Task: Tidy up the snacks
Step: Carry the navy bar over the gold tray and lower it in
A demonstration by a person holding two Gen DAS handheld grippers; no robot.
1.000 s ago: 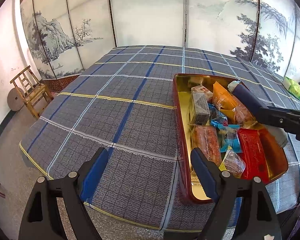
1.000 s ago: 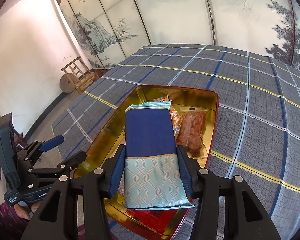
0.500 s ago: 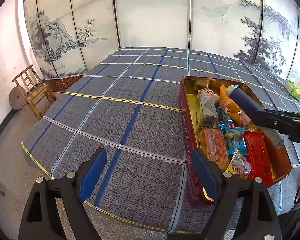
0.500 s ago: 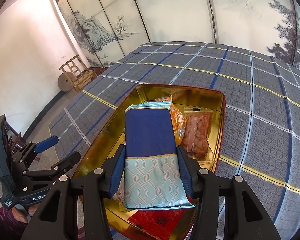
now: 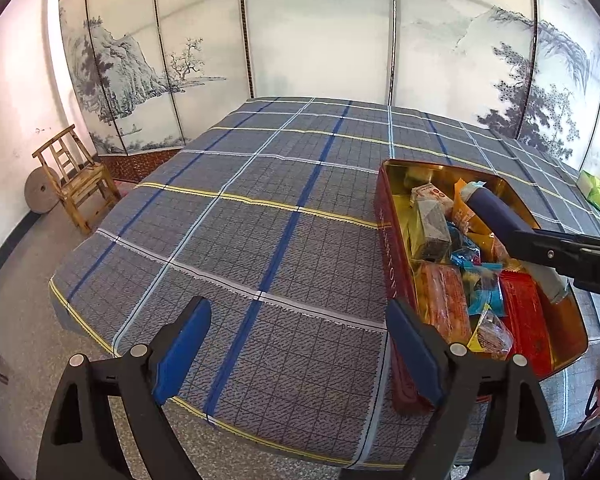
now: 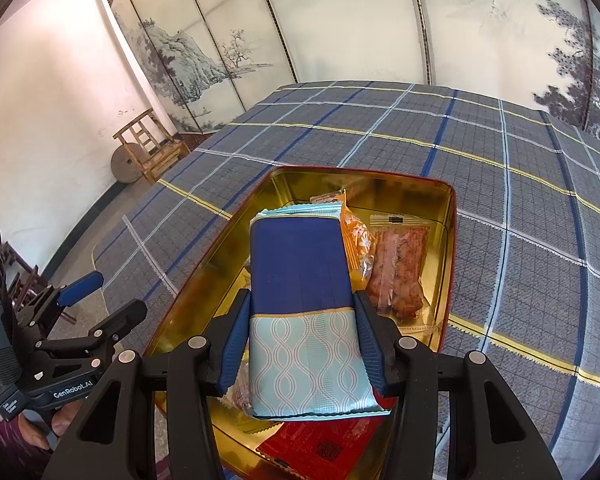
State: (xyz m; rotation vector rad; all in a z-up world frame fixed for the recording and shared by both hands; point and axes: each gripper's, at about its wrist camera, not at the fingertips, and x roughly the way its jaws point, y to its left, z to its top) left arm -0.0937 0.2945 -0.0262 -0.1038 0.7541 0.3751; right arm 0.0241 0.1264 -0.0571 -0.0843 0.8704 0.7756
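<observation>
A red tin [image 5: 388, 248] with a gold inside sits on the checked tablecloth and holds several wrapped snacks. Among them are a red pack [image 5: 524, 316], an orange-brown pack [image 5: 444, 300] and a grey bar [image 5: 432, 228]. My right gripper [image 6: 300, 300] is shut on a long dark-blue and pale-blue snack pack [image 6: 300, 264]. It holds the pack over the tin [image 6: 448, 248], above an orange pack [image 6: 358, 240] and a clear pack of brown pieces [image 6: 400, 264]. My left gripper [image 5: 298, 312] stands open over the cloth, left of the tin, with nothing between its fingers.
A green pack [image 5: 596, 194] lies on the table's far right. The table's near edge runs just under my left gripper [image 6: 108, 296], held by a hand [image 6: 64, 428]. A wooden chair [image 5: 76, 180] and a stone wheel [image 5: 40, 192] stand by a painted folding screen.
My left gripper's jaws have spread a little wider and it has drifted slightly left, away from the tin. My right gripper still holds the blue pack over the tin.
</observation>
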